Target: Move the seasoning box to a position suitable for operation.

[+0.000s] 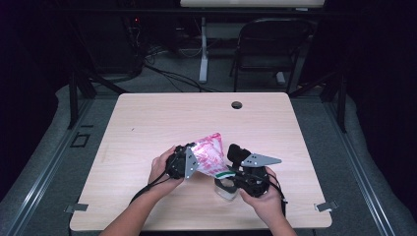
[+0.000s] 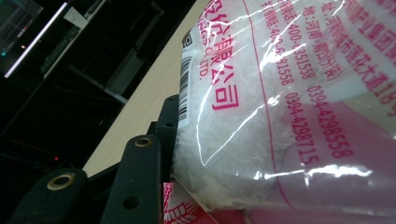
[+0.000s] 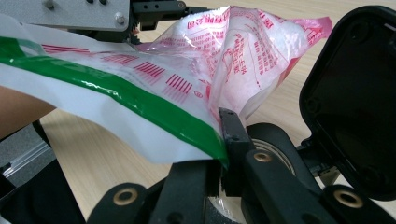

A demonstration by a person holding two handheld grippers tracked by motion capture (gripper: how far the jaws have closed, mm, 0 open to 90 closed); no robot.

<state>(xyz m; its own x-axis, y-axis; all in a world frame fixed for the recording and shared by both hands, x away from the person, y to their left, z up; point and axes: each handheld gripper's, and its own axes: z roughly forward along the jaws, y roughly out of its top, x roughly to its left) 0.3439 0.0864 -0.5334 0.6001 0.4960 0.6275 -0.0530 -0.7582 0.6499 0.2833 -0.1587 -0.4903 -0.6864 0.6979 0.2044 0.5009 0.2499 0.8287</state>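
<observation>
A clear plastic bag (image 1: 209, 151) with pink print, a green stripe and white powder inside hangs tilted between the two grippers above the table. My left gripper (image 1: 189, 162) is shut on its left side; in the left gripper view the bag (image 2: 280, 116) presses against one black finger (image 2: 135, 182) and hides the other. My right gripper (image 1: 227, 172) is shut on the bag's green-striped edge (image 3: 140, 100), pinched at the jaw tips (image 3: 223, 140). Under those jaws sits a clear container (image 1: 225, 191) with a round rim (image 3: 275, 150), and a black lid (image 3: 355, 93) stands open beside it.
The light wooden table (image 1: 147, 123) has a cable hole (image 1: 236, 104) near its far edge. A black folding chair (image 1: 268, 46) and a white desk leg (image 1: 203, 54) stand on the floor beyond. Metal brackets (image 1: 325, 206) sit at the near corners.
</observation>
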